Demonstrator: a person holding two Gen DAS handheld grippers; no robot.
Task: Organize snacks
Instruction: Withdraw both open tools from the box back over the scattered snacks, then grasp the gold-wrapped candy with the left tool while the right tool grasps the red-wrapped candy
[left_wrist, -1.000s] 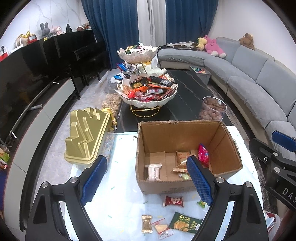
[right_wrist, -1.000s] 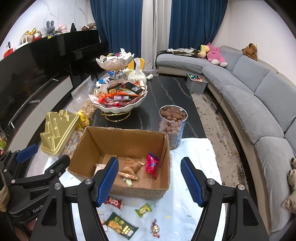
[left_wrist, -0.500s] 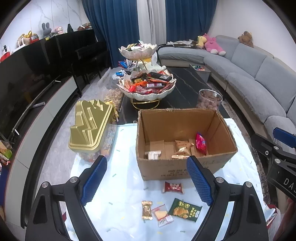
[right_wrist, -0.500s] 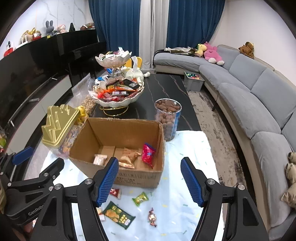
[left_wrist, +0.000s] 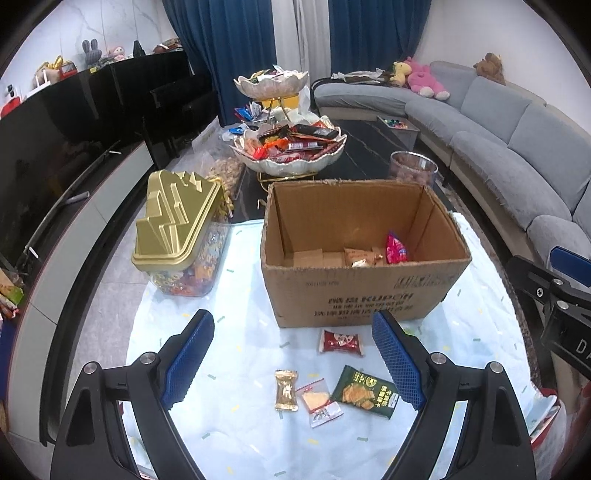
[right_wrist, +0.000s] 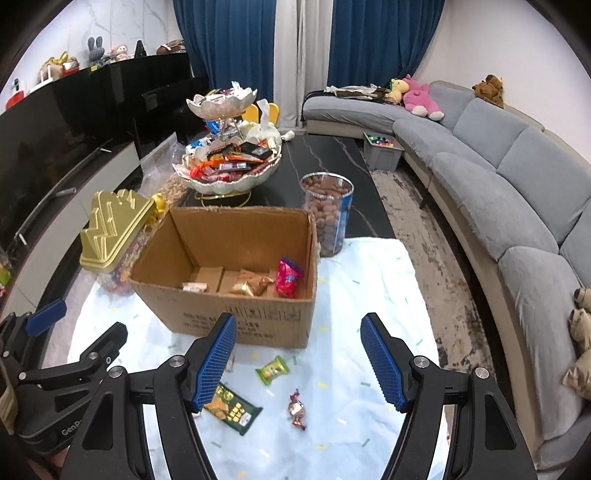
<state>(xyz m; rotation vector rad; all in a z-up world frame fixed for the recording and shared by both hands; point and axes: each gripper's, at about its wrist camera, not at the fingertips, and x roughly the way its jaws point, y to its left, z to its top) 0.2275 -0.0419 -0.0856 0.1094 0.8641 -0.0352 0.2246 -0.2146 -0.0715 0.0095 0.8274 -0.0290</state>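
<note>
An open cardboard box (left_wrist: 364, 295) (right_wrist: 236, 317) stands on a pale blue cloth and holds a red packet (left_wrist: 397, 249) and a few small snacks. In front of it lie a red packet (left_wrist: 340, 341), a gold wafer (left_wrist: 286, 390), a clear bag (left_wrist: 319, 401) and a dark green packet (left_wrist: 365, 396) (right_wrist: 232, 408). A light green candy (right_wrist: 272, 369) and a twisted sweet (right_wrist: 296, 409) lie nearby. My left gripper (left_wrist: 291, 369) is open and empty above the loose snacks. My right gripper (right_wrist: 299, 363) is open and empty.
A gold-lidded candy tub (left_wrist: 177, 229) stands left of the box. A two-tier snack bowl (left_wrist: 291, 155) and a clear jar of brown sweets (right_wrist: 327, 214) stand behind it on the dark table. A grey sofa (right_wrist: 517, 177) curves along the right.
Both grippers have pulled back from the box towards the near side, so the box looks farther off and more loose snacks on the cloth show. Both stay open.
</note>
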